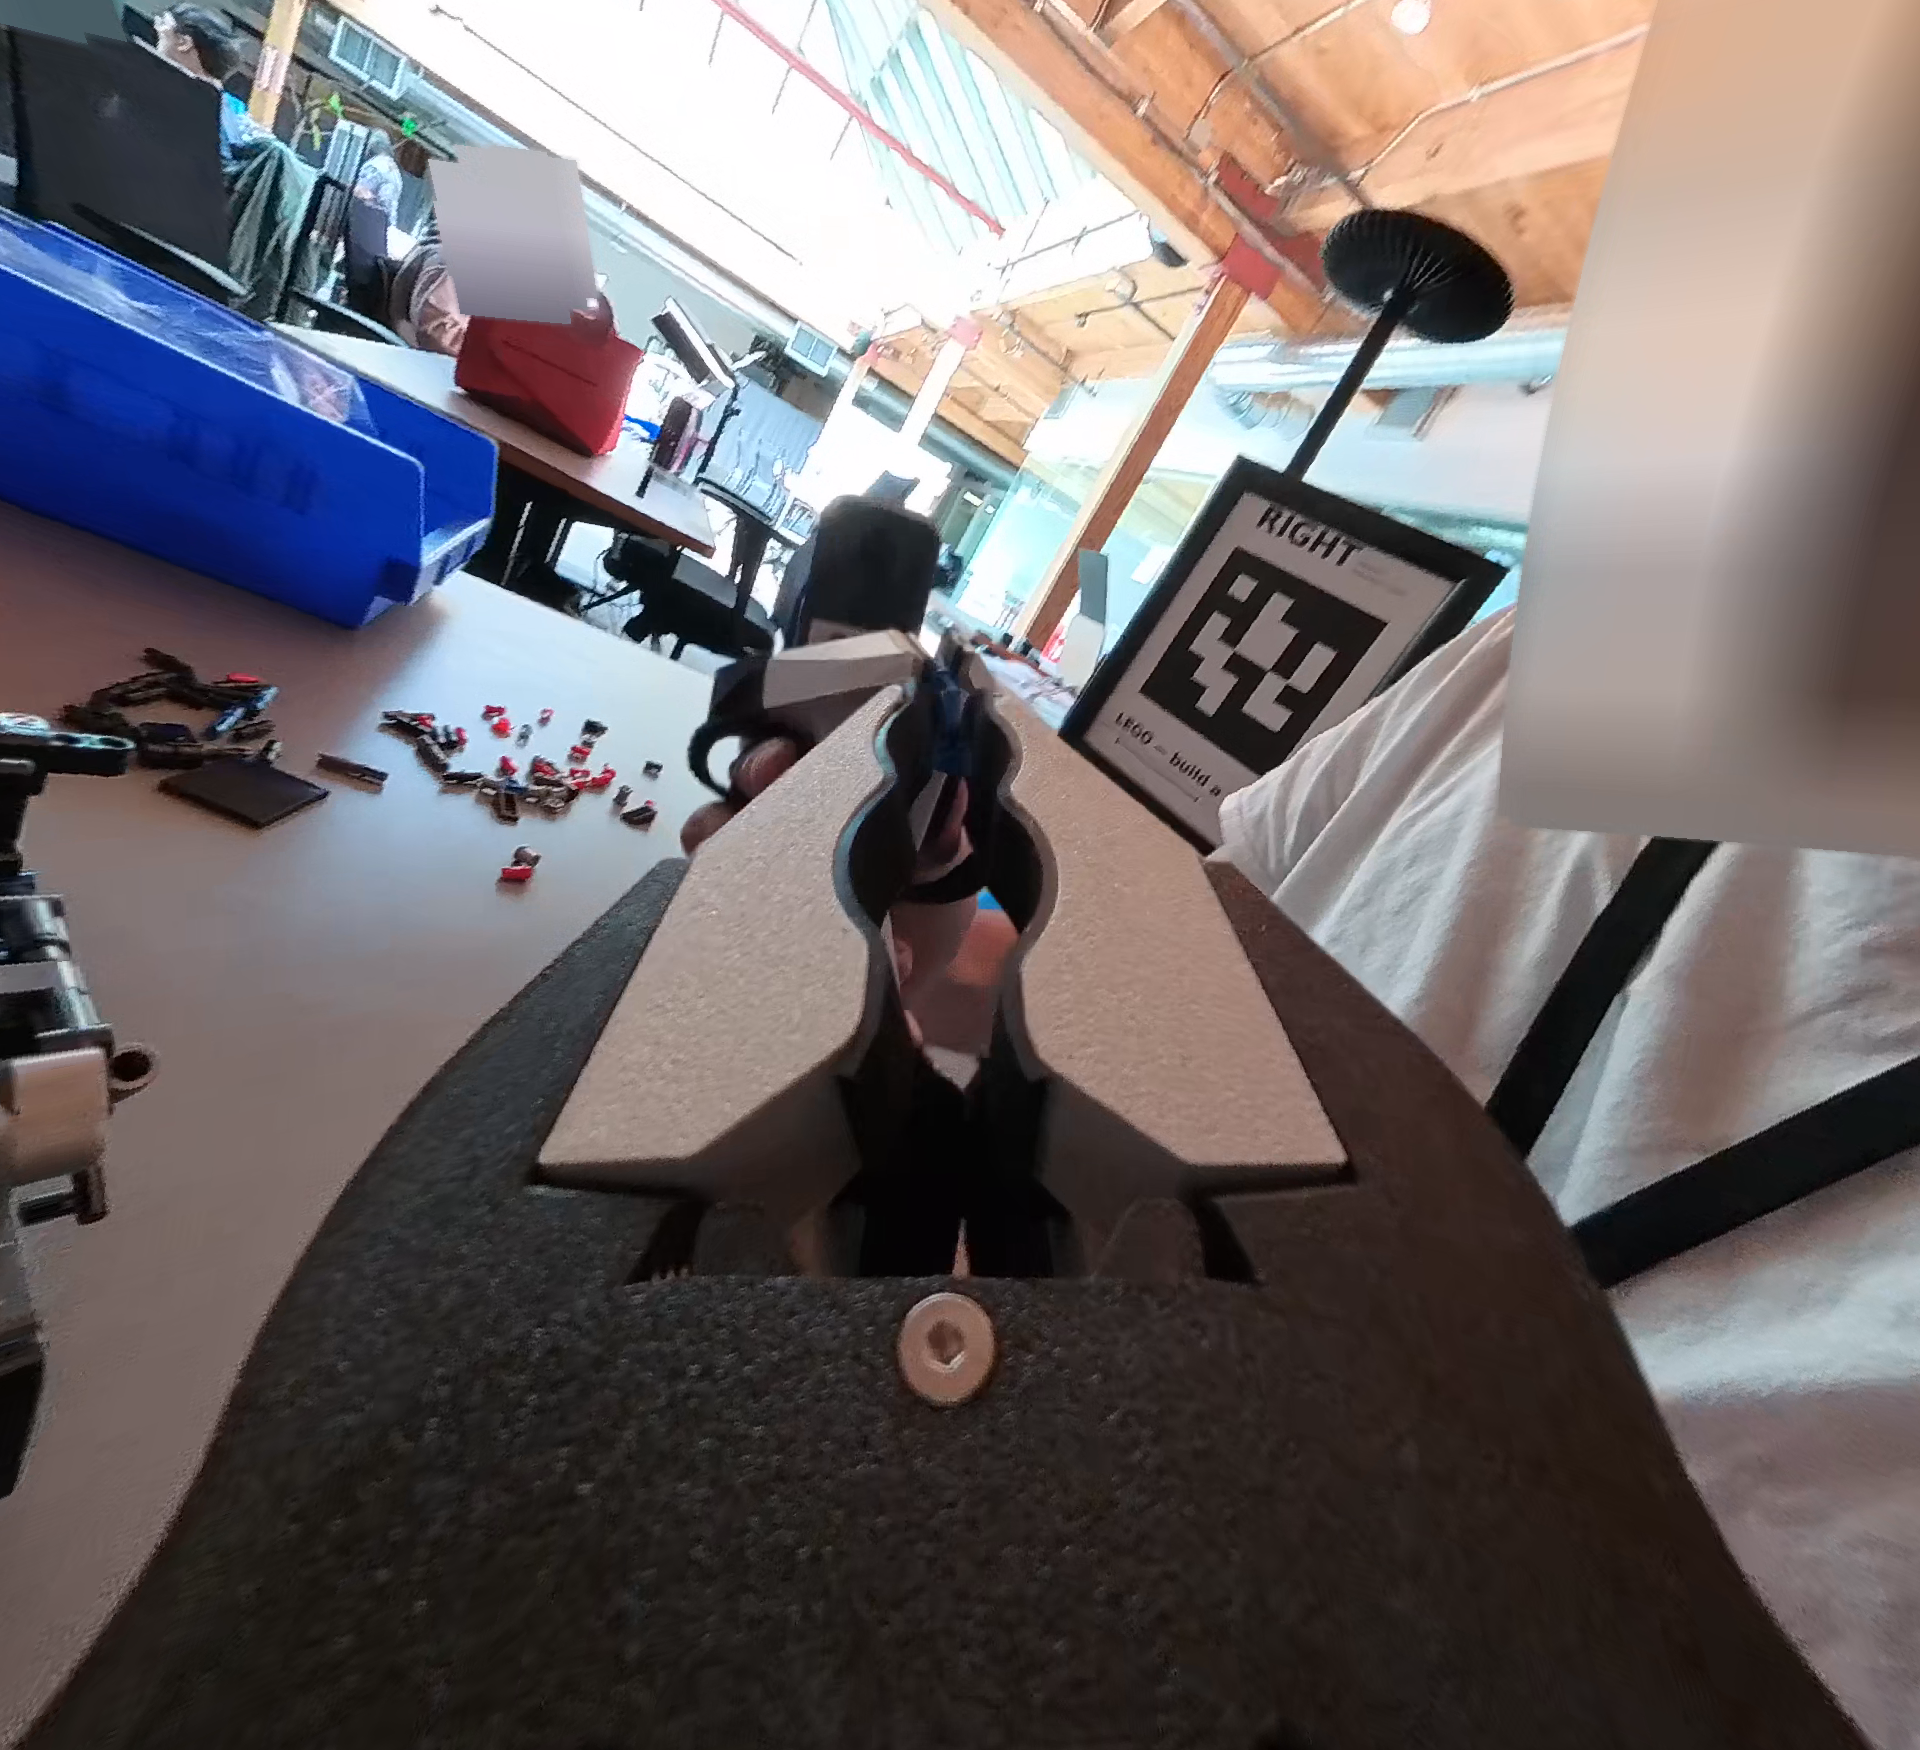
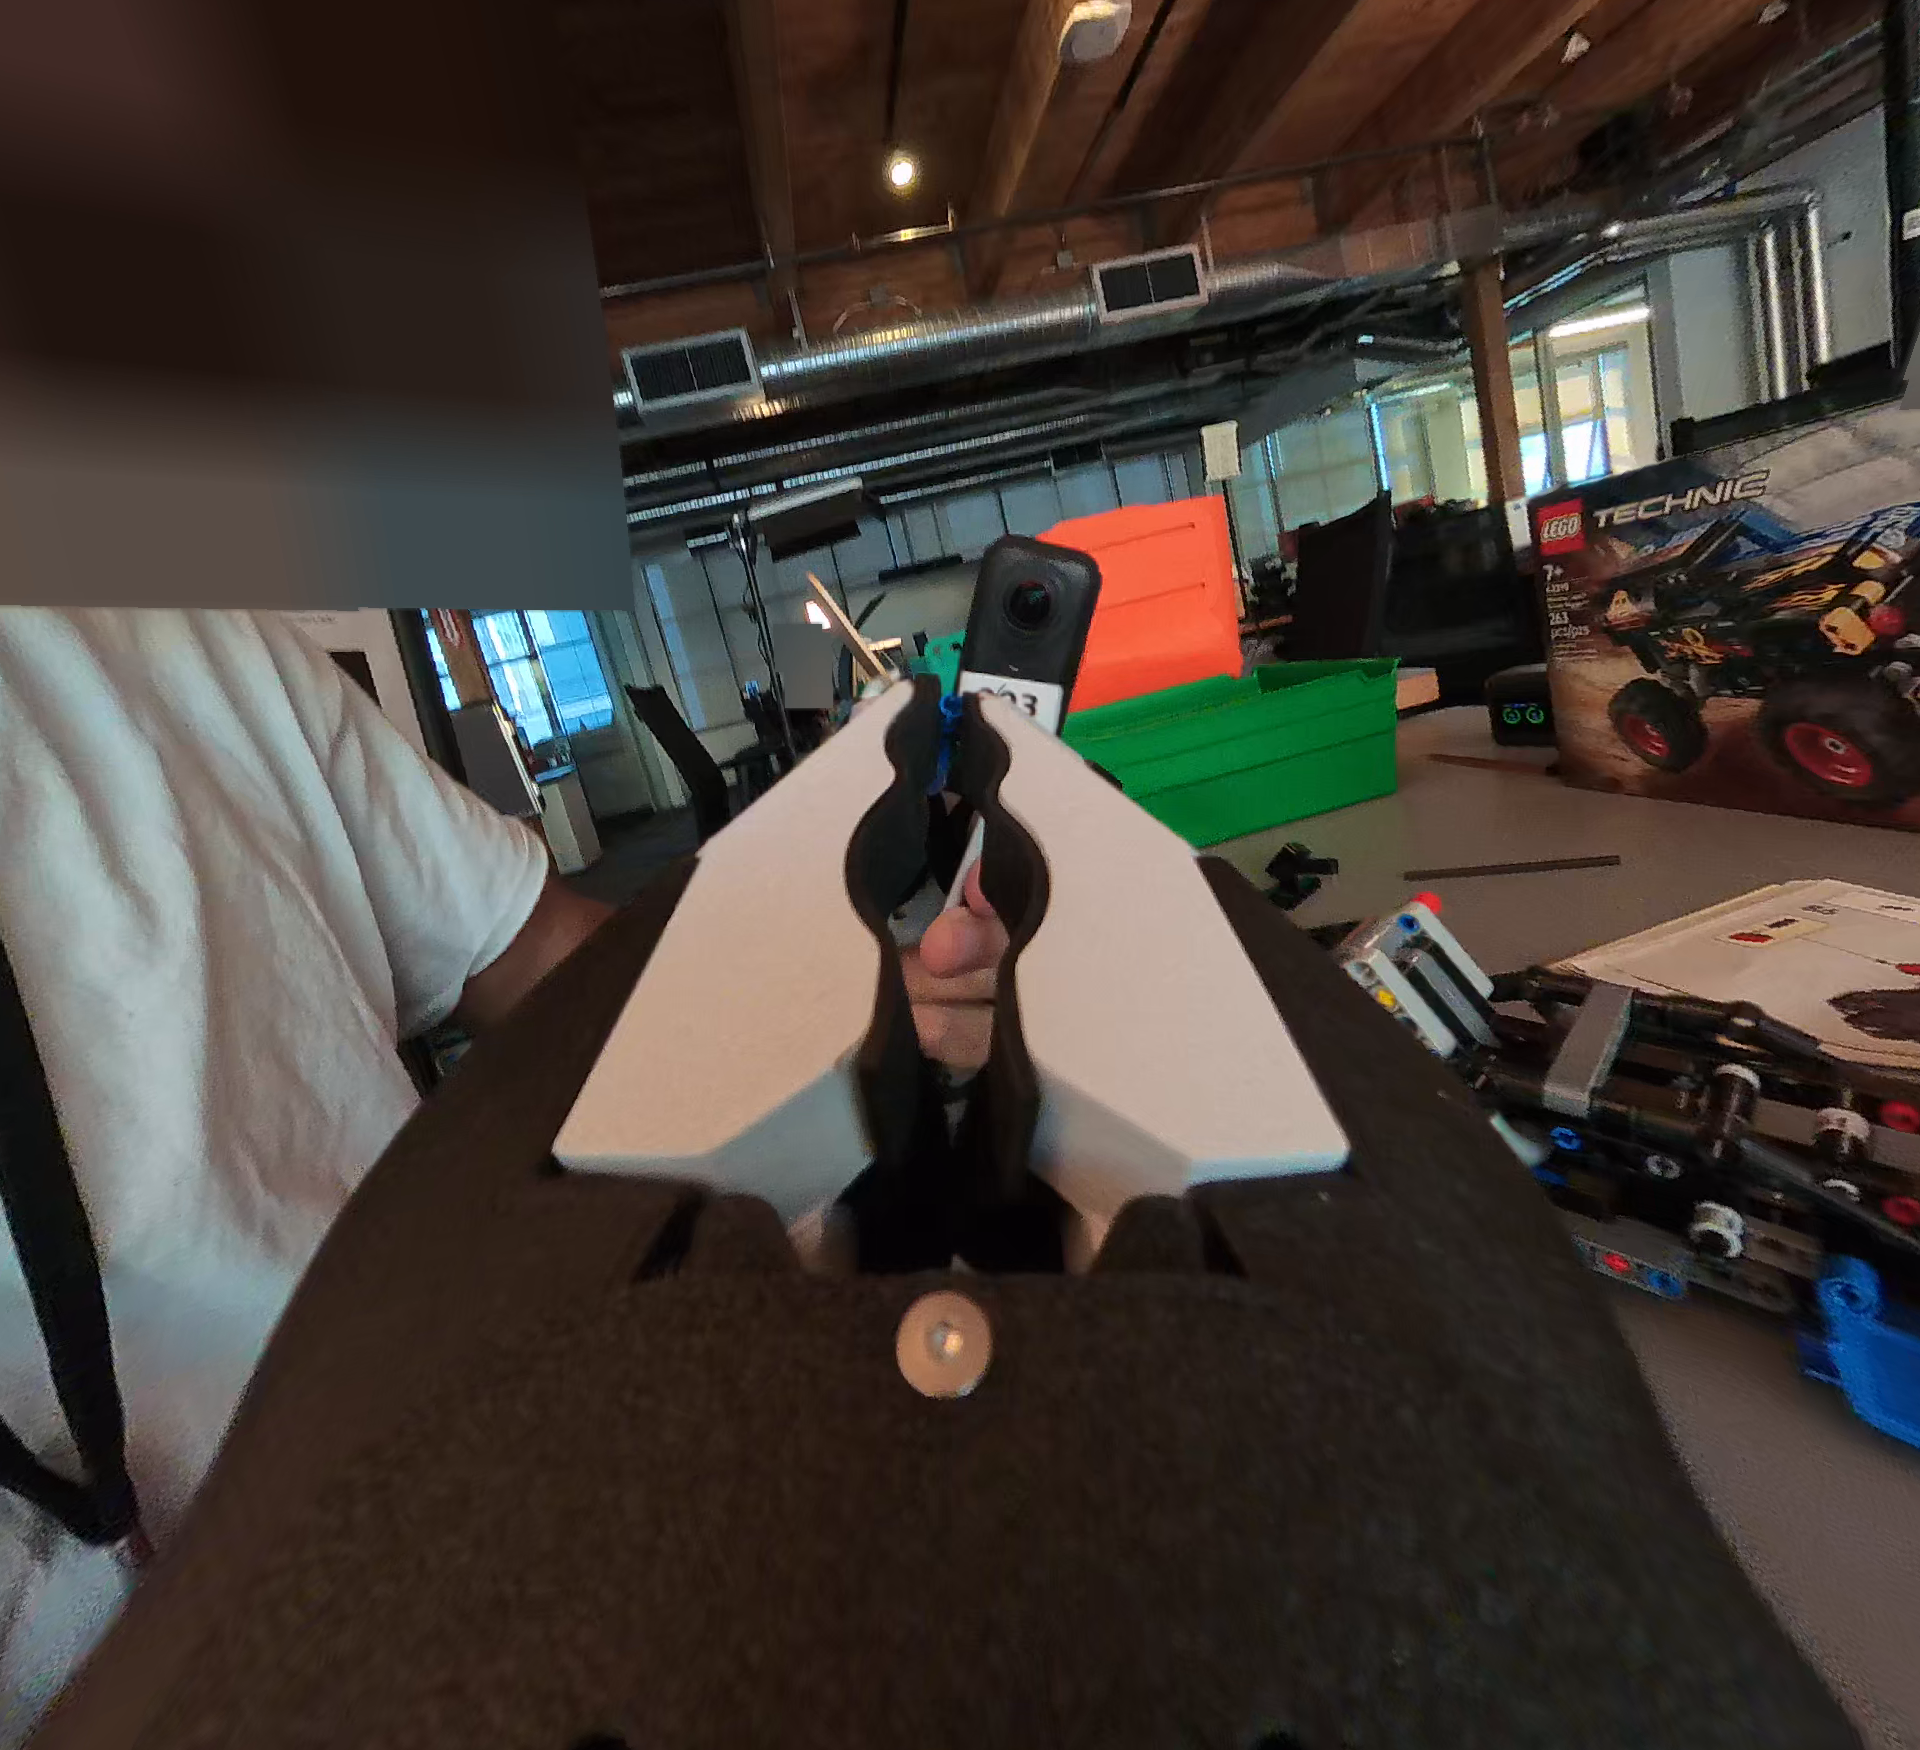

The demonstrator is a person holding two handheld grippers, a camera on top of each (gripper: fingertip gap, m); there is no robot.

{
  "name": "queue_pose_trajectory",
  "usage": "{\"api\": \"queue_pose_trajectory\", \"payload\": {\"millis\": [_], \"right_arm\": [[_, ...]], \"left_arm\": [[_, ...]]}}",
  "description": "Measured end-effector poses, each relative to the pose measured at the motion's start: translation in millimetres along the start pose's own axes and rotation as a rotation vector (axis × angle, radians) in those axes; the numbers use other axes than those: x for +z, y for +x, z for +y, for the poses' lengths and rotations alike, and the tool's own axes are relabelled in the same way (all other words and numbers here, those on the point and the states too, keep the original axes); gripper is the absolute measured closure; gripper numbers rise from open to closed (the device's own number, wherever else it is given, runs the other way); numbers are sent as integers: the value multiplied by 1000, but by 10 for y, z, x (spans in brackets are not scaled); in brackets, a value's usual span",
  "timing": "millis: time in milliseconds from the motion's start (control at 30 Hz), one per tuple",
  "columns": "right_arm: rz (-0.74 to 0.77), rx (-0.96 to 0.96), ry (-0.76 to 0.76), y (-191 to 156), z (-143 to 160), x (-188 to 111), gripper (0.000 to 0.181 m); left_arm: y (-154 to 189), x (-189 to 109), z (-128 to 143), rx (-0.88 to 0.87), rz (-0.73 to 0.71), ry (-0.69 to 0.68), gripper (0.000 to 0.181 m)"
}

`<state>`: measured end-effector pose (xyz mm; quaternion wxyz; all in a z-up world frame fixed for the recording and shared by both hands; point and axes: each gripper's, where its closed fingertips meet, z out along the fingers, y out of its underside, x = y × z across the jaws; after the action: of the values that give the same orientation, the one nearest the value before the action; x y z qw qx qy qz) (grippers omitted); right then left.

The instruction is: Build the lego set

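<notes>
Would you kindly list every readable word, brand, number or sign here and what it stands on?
I leave the wording unquoted; bearers only:
Framed black-and-white marker sign.
Lego set box on the table.
White sticker on the black camera.
Instruction booklet: too small to read.

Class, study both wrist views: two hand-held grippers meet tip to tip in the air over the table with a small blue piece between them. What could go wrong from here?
1. The small blue piece is pinched only at the very tips of the right hand-held gripper and left hand-held gripper; it could slip and drop.
2. Falling among the loose pieces on the table, it may be hard to find.
</notes>
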<state>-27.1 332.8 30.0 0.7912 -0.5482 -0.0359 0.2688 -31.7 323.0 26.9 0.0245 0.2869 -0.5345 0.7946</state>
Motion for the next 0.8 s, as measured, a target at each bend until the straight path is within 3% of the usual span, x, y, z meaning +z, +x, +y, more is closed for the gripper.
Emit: {"api": "queue_pose_trajectory", "payload": {"millis": [200, 400, 800], "right_arm": [[34, -13, 72, -27, -58, 32, 177], [58, -150, -45, -26, -24, 36, 178], [62, -161, -87, 3, 41, -6, 178]], "left_arm": [[41, 9, -44, -29, 34, 38, 177], [30, -9, -14, 14, 7, -2, 176], [-25, -10, 59, 42, -27, -56, 177]]}}
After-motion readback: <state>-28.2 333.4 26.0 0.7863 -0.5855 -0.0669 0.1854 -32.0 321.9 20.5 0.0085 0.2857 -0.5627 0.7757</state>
